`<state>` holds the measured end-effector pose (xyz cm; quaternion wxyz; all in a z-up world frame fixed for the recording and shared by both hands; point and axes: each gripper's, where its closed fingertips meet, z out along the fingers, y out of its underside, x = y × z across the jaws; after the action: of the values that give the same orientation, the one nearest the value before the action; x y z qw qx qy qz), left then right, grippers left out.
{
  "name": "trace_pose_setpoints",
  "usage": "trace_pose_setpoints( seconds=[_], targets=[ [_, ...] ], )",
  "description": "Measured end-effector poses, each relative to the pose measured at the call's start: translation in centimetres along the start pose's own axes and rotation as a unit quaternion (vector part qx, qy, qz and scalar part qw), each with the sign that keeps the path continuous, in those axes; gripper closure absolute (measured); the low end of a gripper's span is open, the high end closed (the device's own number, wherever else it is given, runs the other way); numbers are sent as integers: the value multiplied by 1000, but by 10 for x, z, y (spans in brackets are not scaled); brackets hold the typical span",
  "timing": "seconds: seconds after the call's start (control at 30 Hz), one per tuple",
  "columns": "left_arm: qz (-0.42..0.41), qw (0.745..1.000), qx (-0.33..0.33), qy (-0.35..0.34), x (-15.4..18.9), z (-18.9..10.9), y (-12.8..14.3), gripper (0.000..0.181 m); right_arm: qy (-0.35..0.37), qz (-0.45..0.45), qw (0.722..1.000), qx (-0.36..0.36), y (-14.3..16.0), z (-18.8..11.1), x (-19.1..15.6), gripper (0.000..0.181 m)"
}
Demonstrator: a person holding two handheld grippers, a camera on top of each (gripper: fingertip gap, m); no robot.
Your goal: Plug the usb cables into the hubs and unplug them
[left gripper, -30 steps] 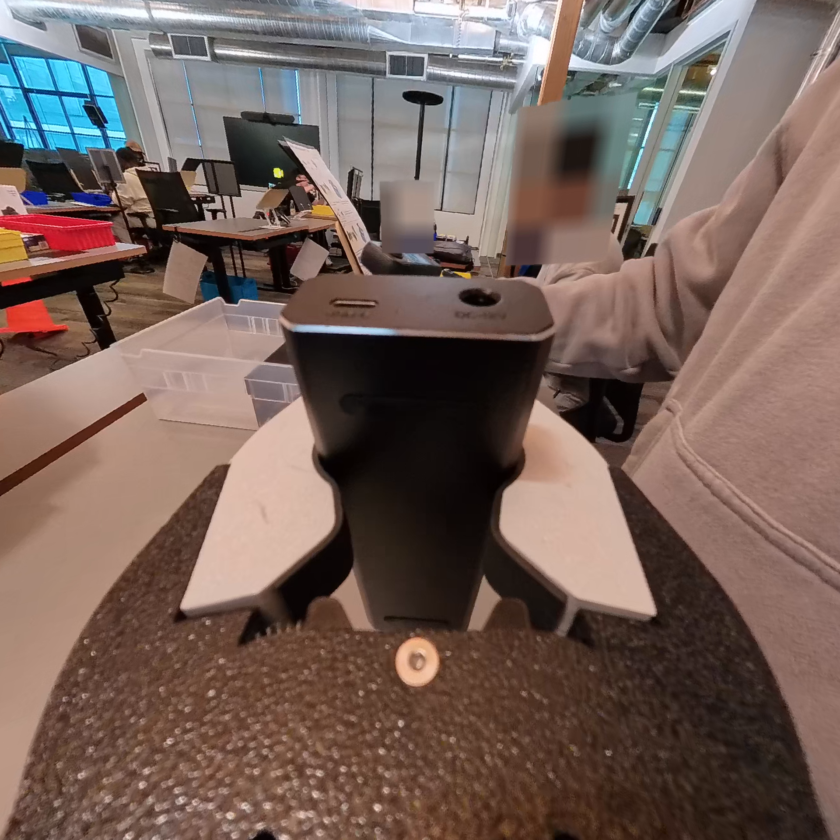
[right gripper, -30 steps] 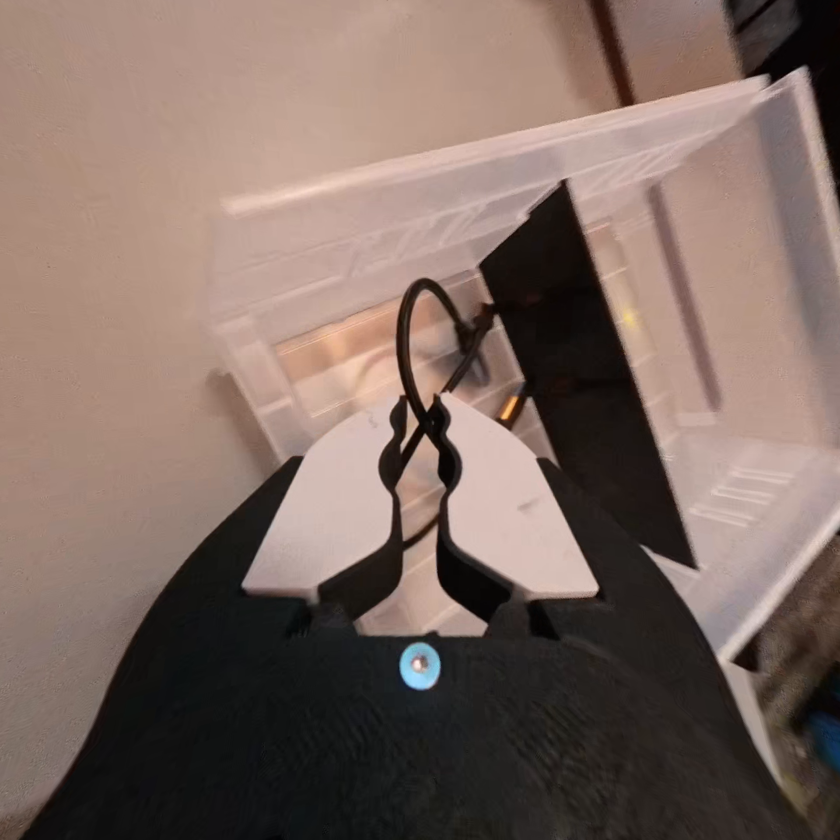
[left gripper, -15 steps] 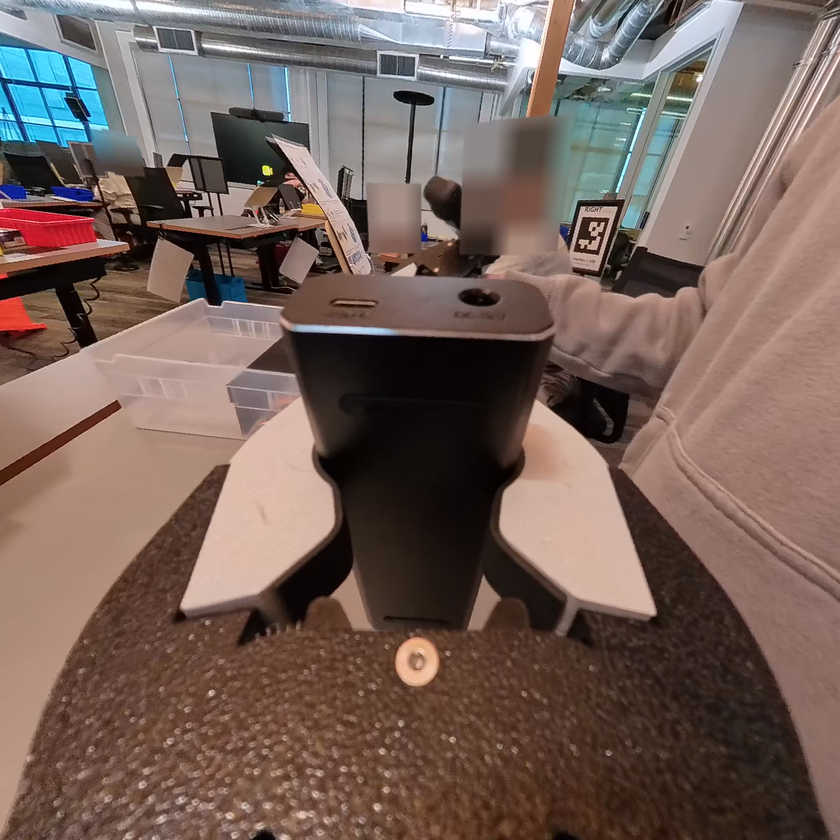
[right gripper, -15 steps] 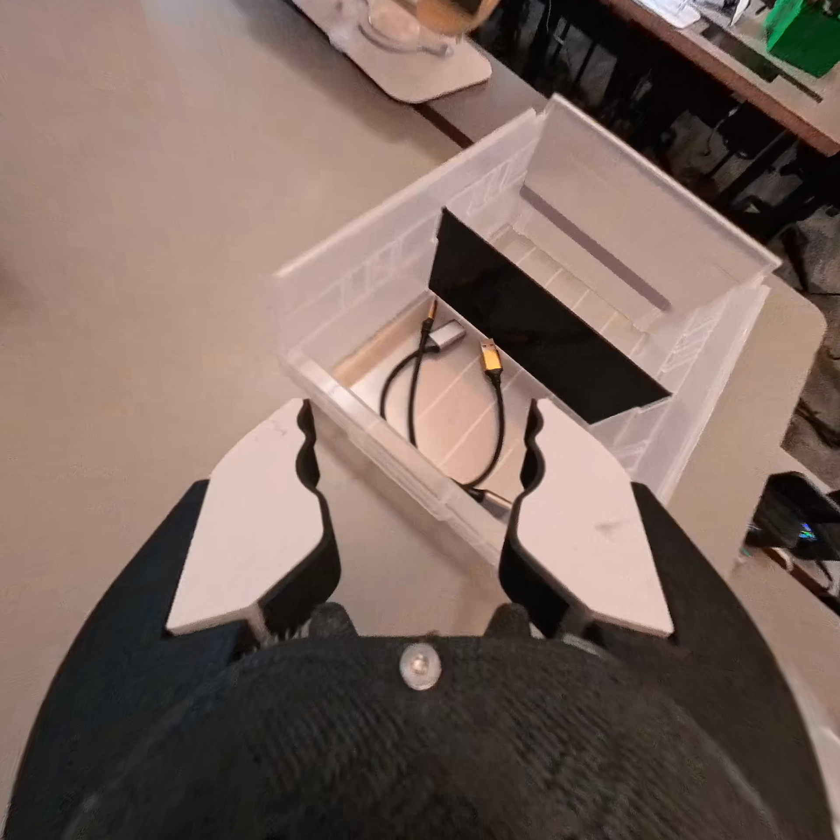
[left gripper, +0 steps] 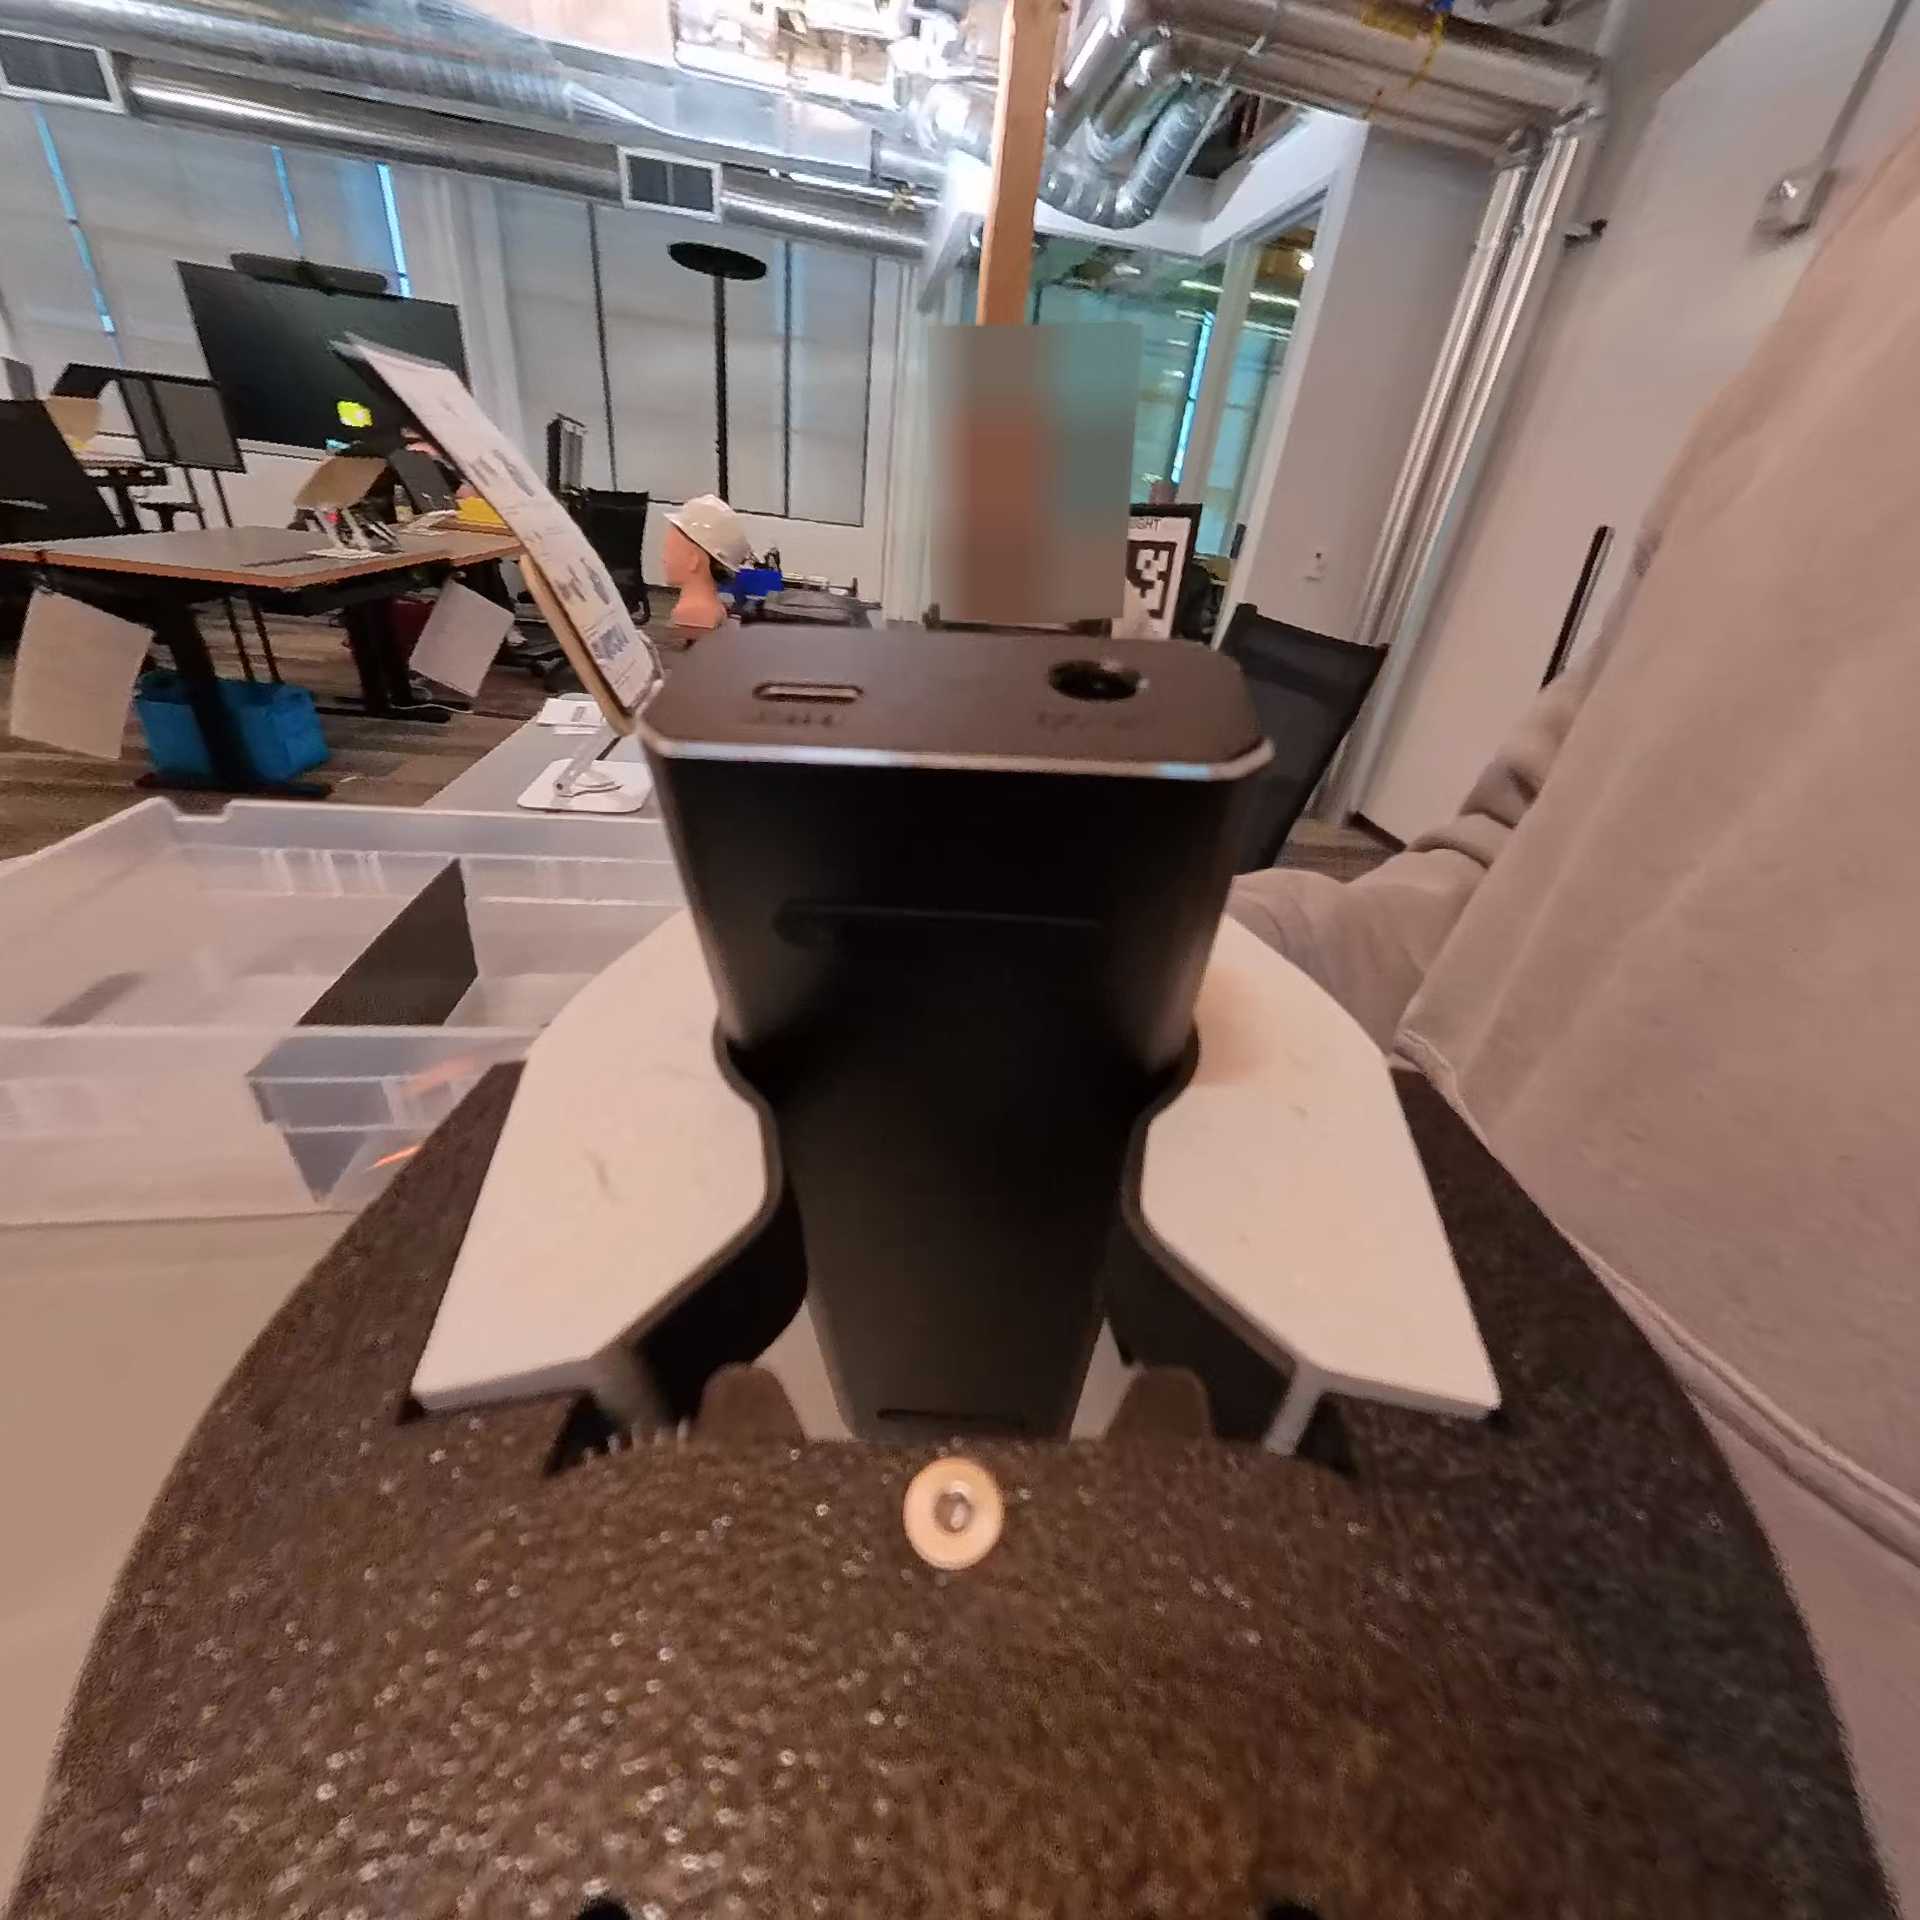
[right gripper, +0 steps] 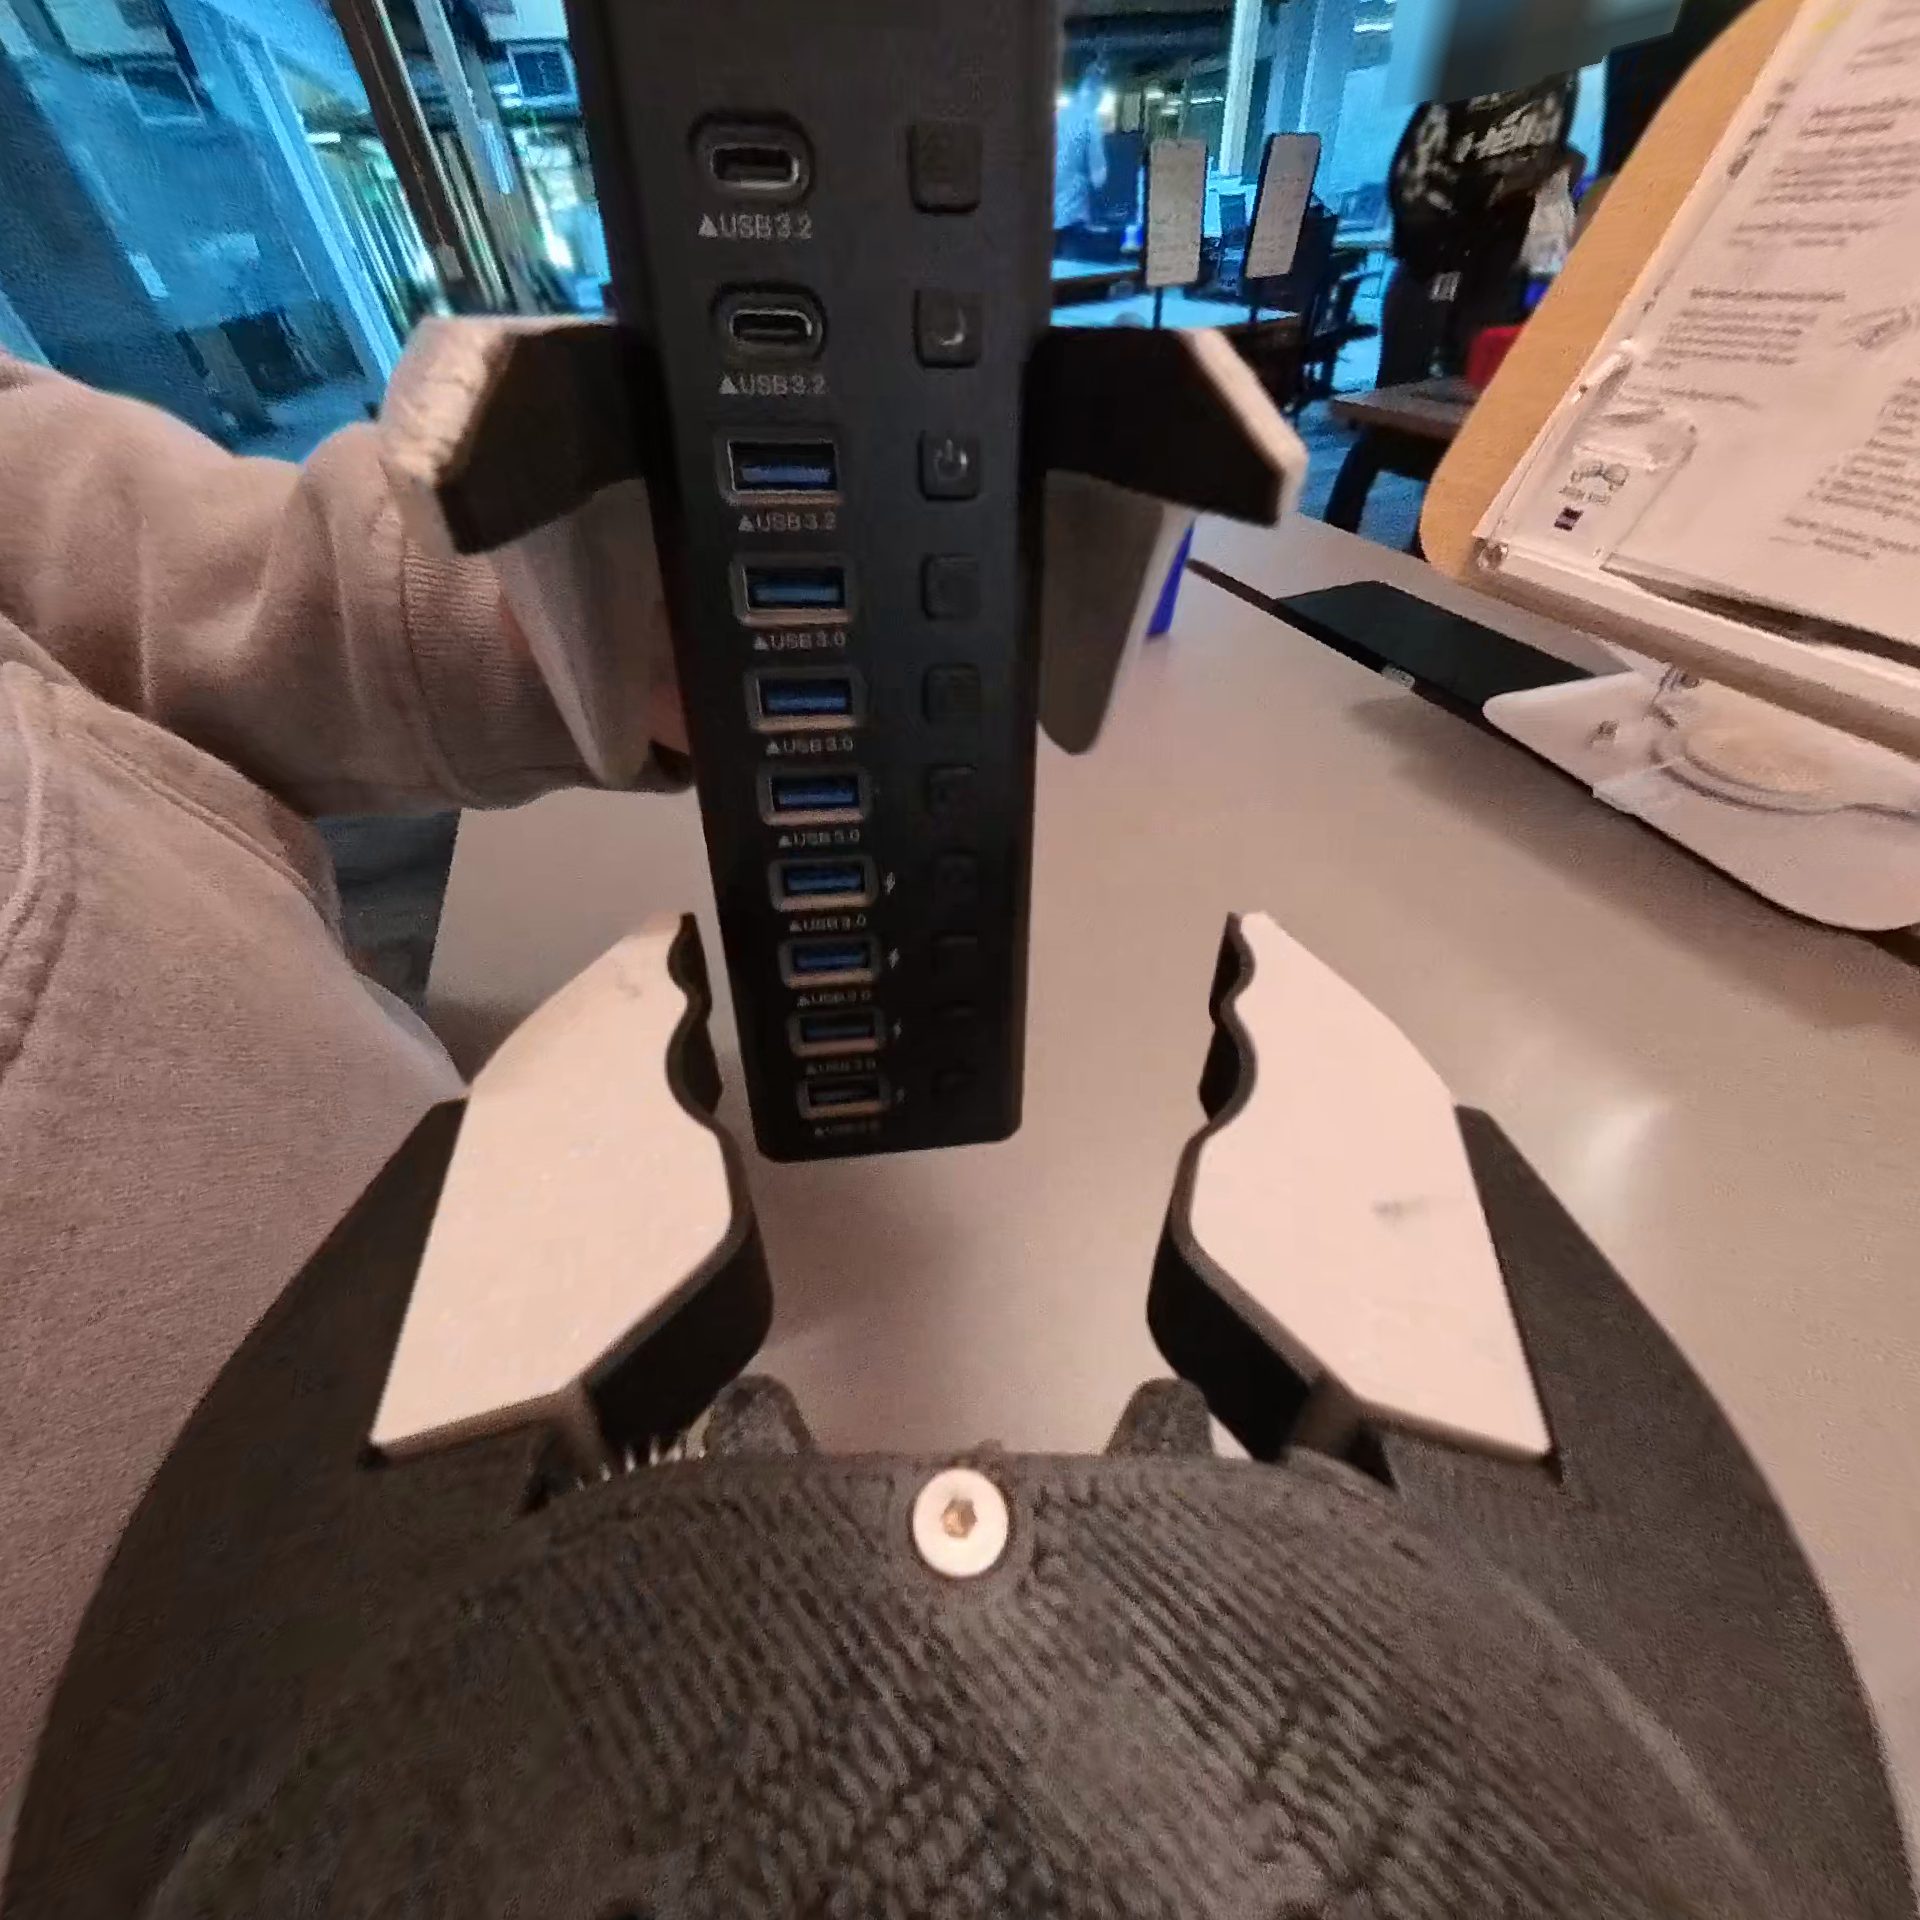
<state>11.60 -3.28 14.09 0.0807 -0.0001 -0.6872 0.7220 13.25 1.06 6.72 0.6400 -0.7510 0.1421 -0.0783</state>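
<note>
Holding: the left tongs (left gripper: 956,1049) clamp the black hub (left gripper: 951,935) upright, end face with two sockets on top.
Left tongs, far view: seen from the right camera, the same tongs (right gripper: 852,520) pinch the hub (right gripper: 831,644) at mid-length, its row of ports facing the right tongs.
Right tongs: the right tongs (right gripper: 961,1029) are spread wide and empty, their tips flanking the hub's lower end; whether the left tip touches the casing I cannot tell.
Hub place: raised above the worktop (right gripper: 1403,935), in front of the person's sleeve (right gripper: 260,623).
Ports: none shows a plug.
Bin: a clear bin (left gripper: 260,935) with a dark divider stands on the worktop to the left; no cable can be made out in it from here.
Stage: judged as a gap between cables, with nothing in the right tongs.
Risk, slip: the hub is held by its narrow sides only, so a hard push on a plug could tilt or slide it in the grip.
Risk, knock: the open tips close to the hub's end could bump it and shift its angle.
Risk, stand: a document stand (right gripper: 1714,520) sits near on the right; a wide swing could clip it.
</note>
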Motion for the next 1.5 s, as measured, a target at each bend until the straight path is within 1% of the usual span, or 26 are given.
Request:
trace_pose_setpoints(
  seconds=[0.1, 0.17, 0.23, 0.3, 0.43, 0.53, 0.63, 0.67, 0.73, 0.8, 0.87, 0.9, 0.93, 0.97, 1.03, 1.07, 1.13, 1.17, 1.2, 1.23, 1.33, 1.37, 1.43, 1.5],
  targets=[
    [9, 1000, -10, 5, 1, 6, -1, 110, -19, -23, 1000, -9, -3, 3, -1, 93],
    [12, 1000, -12, 3, 1, 7, -2, 110, -45, -20, 999, -11, -3, 4, -6, 103],
    [13, 1000, -8, 5, 2, 8, -2, 110, -48, -31, 998, -3, -7, 7, -9, 103],
    [17, 1000, -15, 2, 1, 11, 1, 110, -60, -44, 997, -1, -8, 12, -15, 116],
    [44, 998, -45, -1, 4, 13, 7, 110, -47, -61, 997, -21, -3, 15, -14, 119],
    [67, 994, -85, -2, 4, 15, 13, 110, -29, -91, 995, -39, 1, 12, -10, 119],
    [68, 989, -123, -39, -7, 16, 15, 107, 14, -112, 992, -53, 0, 3, 4, 120],
    [64, 988, -131, -58, -13, 15, 15, 108, 37, -124, 990, -61, 0, -3, 11, 120],
    [35, 987, -135, -86, -20, 12, 12, 100, 100, -156, 979, -80, -2, -17, 31, 120],
    [-32, 985, -136, -97, -22, 9, 7, 93, 170, -184, 961, -118, -3, -36, 53, 121],
    [-91, 981, -136, -106, -21, 6, 0, 85, 245, -230, 927, -168, -3, -59, 77, 120],
    [-105, 978, -136, -119, -22, 4, -4, 87, 277, -254, 906, -194, -3, -71, 86, 120],
    [-115, 973, -138, -142, -26, 1, -7, 92, 305, -279, 883, -220, -3, -82, 94, 120],
    [-126, 968, -146, -163, -30, -1, -7, 101, 321, -308, 862, -245, -5, -89, 98, 120],
    [-152, 953, -181, -189, -36, -4, 0, 110, 336, -368, 821, -278, -10, -95, 99, 120],
    [-158, 944, -204, -208, -40, -6, 7, 120, 340, -390, 807, -286, -12, -95, 98, 121],
    [-160, 934, -239, -214, -43, -7, 21, 128, 332, -417, 797, -285, -17, -88, 92, 120],
    [-170, 931, -245, -212, -43, -7, 26, 132, 331, -425, 795, -279, -19, -84, 89, 120],
    [-179, 930, -243, -208, -44, -8, 28, 136, 336, -432, 785, -290, -18, -84, 89, 120],
    [-183, 932, -240, -200, -43, -9, 30, 140, 333, -436, 783, -292, -17, -83, 89, 120],
    [-196, 939, -224, -175, -42, -8, 37, 152, 315, -428, 797, -287, -6, -79, 89, 120],
    [-204, 940, -216, -169, -42, -8, 39, 153, 308, -414, 807, -286, 0, -78, 89, 120],
    [-206, 942, -209, -162, -43, -8, 43, 153, 291, -390, 834, -261, 7, -75, 87, 120],
    [-211, 944, -201, -152, -41, -9, 45, 153, 273, -333, 873, -230, 11, -75, 86, 116]
  ],
)
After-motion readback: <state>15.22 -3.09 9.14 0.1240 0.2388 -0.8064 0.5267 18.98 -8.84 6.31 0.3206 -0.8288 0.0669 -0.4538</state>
